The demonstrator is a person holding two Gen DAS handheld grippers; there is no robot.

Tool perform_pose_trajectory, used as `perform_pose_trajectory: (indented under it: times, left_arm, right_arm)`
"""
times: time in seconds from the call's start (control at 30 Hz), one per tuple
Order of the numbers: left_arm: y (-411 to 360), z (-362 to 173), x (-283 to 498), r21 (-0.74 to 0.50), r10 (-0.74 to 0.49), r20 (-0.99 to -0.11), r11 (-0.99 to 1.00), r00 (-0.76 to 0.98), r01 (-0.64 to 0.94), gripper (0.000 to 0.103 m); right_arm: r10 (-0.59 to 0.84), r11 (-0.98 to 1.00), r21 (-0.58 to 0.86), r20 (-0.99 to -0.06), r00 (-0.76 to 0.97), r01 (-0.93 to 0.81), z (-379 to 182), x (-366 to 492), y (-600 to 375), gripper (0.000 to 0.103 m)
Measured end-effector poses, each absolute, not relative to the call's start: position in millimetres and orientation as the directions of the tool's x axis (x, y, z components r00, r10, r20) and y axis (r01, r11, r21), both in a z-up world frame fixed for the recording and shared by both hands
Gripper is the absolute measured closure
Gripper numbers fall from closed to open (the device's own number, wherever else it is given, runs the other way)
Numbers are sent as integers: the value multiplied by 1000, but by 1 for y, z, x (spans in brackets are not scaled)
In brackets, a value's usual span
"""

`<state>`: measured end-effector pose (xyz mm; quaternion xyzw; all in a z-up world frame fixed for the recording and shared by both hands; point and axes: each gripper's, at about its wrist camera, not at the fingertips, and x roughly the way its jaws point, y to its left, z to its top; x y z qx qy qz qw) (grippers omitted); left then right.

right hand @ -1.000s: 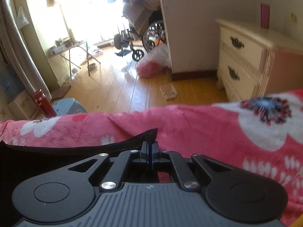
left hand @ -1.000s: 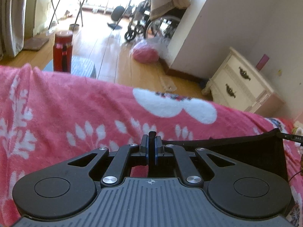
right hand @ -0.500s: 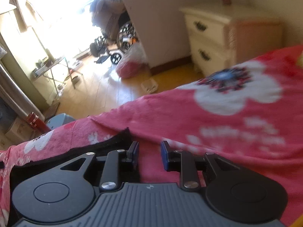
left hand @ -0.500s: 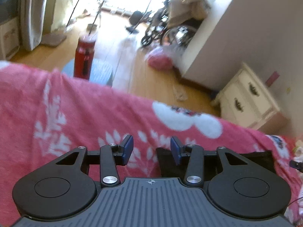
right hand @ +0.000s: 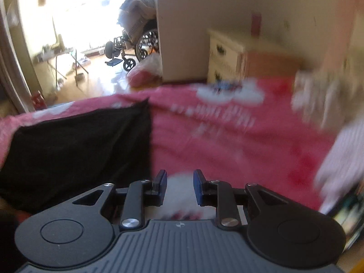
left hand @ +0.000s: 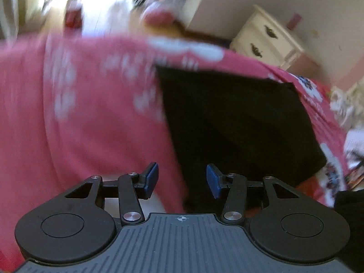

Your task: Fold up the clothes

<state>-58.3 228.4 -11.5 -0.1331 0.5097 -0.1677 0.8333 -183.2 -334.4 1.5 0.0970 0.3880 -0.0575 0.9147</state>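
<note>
We hold left gripper (left hand: 181, 179) and right gripper (right hand: 179, 186) spread, empty; flat rectangular black cloth garment (left hand: 236, 122) at 12 on pink floral fleece blanket (left hand: 79, 125), apparently folded.

Both wrist views low over the pink blanket (left hand: 91, 125), sharing the black garment (right hand: 79, 147).

**Sunlit bedroom with a wooden floor**

A pink floral blanket (right hand: 227, 136) covers the bed in the foreground. Beyond it stands a cream nightstand (right hand: 229, 56) with two drawers and dark handles, set against a pale wall (right hand: 227, 0); a small pink object (right hand: 256, 24) rests on its top. A white wall corner (right hand: 160, 34) juts out just left of it. Past the corner, a wheelchair (right hand: 134, 47) draped with fabric sits on the wooden floor (right hand: 100, 82), in strong light from a bright window (right hand: 86, 11). A folding table (right hand: 56, 54) stands at the left, and a pink bag (right hand: 145, 72) lies by the corner.
</note>
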Motion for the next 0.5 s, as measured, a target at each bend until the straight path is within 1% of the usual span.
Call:
perform_pose_trajectory:
  times: [0.1,0.2,0.3,0.37,0.5]
  left_arm:
    - [239,-30,-76,-457,-437,-790,887,430,60,57]
    - [244,-42,-85,-504,-460,-768,864,446,23,57]
    - [249,-48,-84,-579,-517,-729,816,448,0,57]
    - [250,-52,-81,-619,-556,-708,785,436,-3,57]
    - [247,-64,-79,-622,-556,-717,783,420,-24,57]
  right_arm:
    - [39,916,294,-742,669,273,-29,-184,-336,76]
    - [88,845,413,-734,673,340,-48,-182,-342,76]
    - [115,799,469,-734,670,377,-59,-176,-347,76]
    - [121,790,476,-739,663,387,-62,-177,-347,76]
    - [130,778,482,-751,648,404,-69,-179,-346,76]
